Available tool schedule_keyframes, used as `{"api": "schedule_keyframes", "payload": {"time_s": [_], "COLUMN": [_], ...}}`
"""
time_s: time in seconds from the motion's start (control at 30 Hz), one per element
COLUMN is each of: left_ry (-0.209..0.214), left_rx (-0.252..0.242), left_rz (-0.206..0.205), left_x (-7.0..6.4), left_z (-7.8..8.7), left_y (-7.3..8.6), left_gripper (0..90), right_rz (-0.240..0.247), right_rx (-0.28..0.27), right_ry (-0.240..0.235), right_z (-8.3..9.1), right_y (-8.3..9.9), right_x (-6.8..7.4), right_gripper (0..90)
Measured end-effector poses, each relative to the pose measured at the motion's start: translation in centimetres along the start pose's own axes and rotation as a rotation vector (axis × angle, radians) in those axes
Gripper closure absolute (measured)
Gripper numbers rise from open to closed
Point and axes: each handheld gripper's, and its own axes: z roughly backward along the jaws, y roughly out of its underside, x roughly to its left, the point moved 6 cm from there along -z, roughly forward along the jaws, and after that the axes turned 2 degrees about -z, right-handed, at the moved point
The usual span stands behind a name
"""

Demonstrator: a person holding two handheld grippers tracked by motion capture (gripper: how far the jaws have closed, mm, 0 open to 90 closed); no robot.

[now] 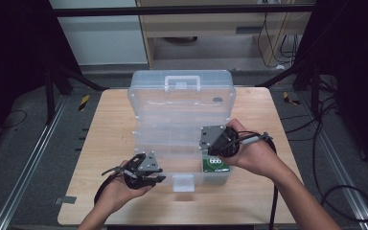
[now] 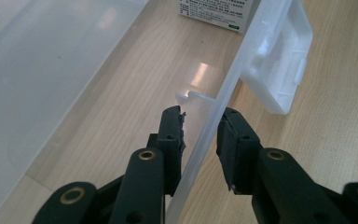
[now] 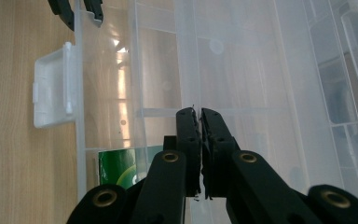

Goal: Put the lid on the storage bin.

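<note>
clear plastic organiser box (image 1: pixel 172 115) | open, lid upright at rear | mid-bench | green carton (image 1: pixel 215 164) in front-right compartment

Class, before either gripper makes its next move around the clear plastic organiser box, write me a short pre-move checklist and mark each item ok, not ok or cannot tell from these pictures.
1. Clear plastic organiser box lies open on the wooden table: ok.
2. Left gripper straddles the box's front wall, one jaw each side, not yet closed: ok.
3. Right gripper clamped on a thin clear divider wall inside the box: cannot tell, jaws nearly together.
4. Green and white carton sits inside the box's front right compartment: ok.
5. White front latch hangs free, unfastened: ok.
6. Cables trail clear of the box: ok.
</note>
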Motion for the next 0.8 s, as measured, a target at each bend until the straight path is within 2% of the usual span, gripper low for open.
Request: {"api": "schedule_keyframes", "payload": {"time_s": [0.03, 0.07, 0.1, 0.17, 0.23, 0.3, 0.37, 0.5, 0.57, 0.6, 0.67, 0.8], "left_ry": [-0.002, -0.011, -0.015, -0.033, -0.028, -0.049, -0.07, -0.08, -0.068, -0.068, -0.052, -0.037], "left_rx": [-0.002, 0.004, 0.003, -0.006, -0.034, -0.04, -0.061, -0.15, -0.189, -0.189, -0.222, -0.26], "left_rz": [-0.003, 0.016, 0.016, -0.017, -0.005, -0.011, 0.0, 0.04, 0.06, 0.06, 0.083, 0.119], "left_x": [0.0, -0.2, -0.3, 0.0, -0.2, -0.3, -0.4, -0.5, -0.7, -0.7, -0.9, -0.3], "left_z": [0.0, 0.1, 0.1, 0.3, 0.7, 1.0, 1.6, 3.7, 4.7, 4.7, 6.2, 8.1], "left_y": [0.0, 0.0, 0.0, 0.0, -0.1, -0.1, -0.1, -0.6, -0.7, -0.7, -0.6, -0.4], "left_gripper": [71.0, 70.9, 70.5, 68.6, 65.9, 62.4, 58.9, 59.5, 61.0, 63.2, 67.5, 78.1], "right_rz": [0.001, 0.001, 0.0, 0.001, 0.005, 0.002, 0.003, -0.002, -0.002, -0.003, 0.002, -0.005], "right_rx": [0.003, 0.004, 0.003, 0.001, 0.002, 0.004, 0.003, -0.001, -0.001, -0.001, -0.003, -0.009], "right_ry": [-0.004, -0.006, -0.001, -0.01, -0.013, -0.018, -0.017, -0.014, -0.015, -0.012, -0.012, -0.011], "right_z": [0.0, 0.0, 0.0, 0.0, 0.1, 0.1, 0.1, 0.1, 0.1, 0.1, 0.1, 0.2], "right_y": [0.0, 0.1, 0.0, 0.0, 0.0, 0.0, 0.0, 0.0, 0.0, 0.0, 0.0, 0.2], "right_x": [0.1, 0.1, 0.2, 0.3, 0.3, 0.3, 0.3, 0.3, 0.3, 0.3, 0.4, 0.4], "right_gripper": [86.9, 86.9, 86.8, 86.7, 86.6, 86.5, 86.4, 86.3, 86.4, 86.4, 86.4, 86.4]}}
